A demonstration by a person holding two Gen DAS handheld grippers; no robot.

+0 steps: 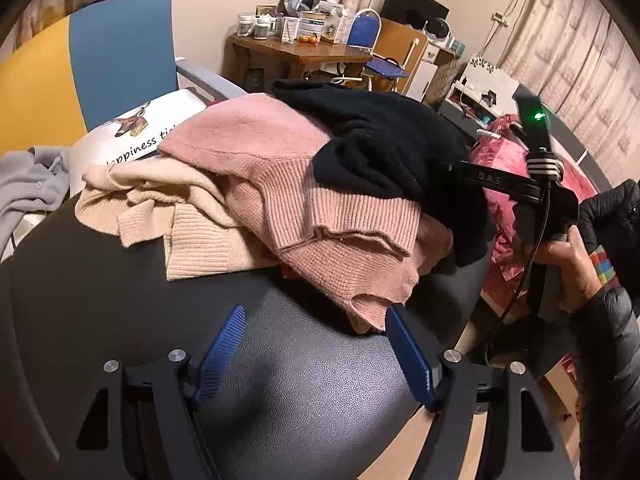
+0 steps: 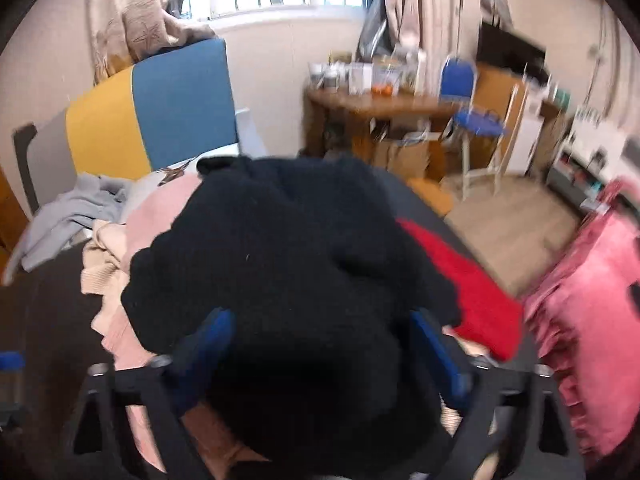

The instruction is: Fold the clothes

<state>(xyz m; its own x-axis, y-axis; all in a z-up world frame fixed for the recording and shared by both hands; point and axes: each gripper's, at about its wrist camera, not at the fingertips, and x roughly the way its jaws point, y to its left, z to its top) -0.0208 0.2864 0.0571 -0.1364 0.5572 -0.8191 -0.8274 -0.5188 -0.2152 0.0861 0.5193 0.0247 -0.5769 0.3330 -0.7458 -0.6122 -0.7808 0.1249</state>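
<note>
A pile of knitwear lies on the black tabletop [image 1: 100, 292]: a beige sweater [image 1: 176, 208] on the left, a pink sweater [image 1: 304, 184] in the middle and a black sweater [image 1: 380, 136] on top at the right. My left gripper [image 1: 316, 348] hangs open over bare tabletop, its right pad just beside the pink hem. A hand [image 1: 568, 256] holds my right gripper [image 1: 460, 172], which reaches into the black sweater from the right. In the blurred right wrist view the black sweater [image 2: 288, 264] fills the gap of the right gripper [image 2: 324, 336], whose jaws stand wide apart.
A red garment [image 2: 460, 280] lies under the black one, and ruffled pink fabric [image 2: 592, 304] sits at the right. A grey garment [image 1: 24, 188] and a white printed cushion [image 1: 140, 128] rest by the blue and yellow chair [image 1: 120, 60]. Behind stands a cluttered wooden table [image 1: 304, 50].
</note>
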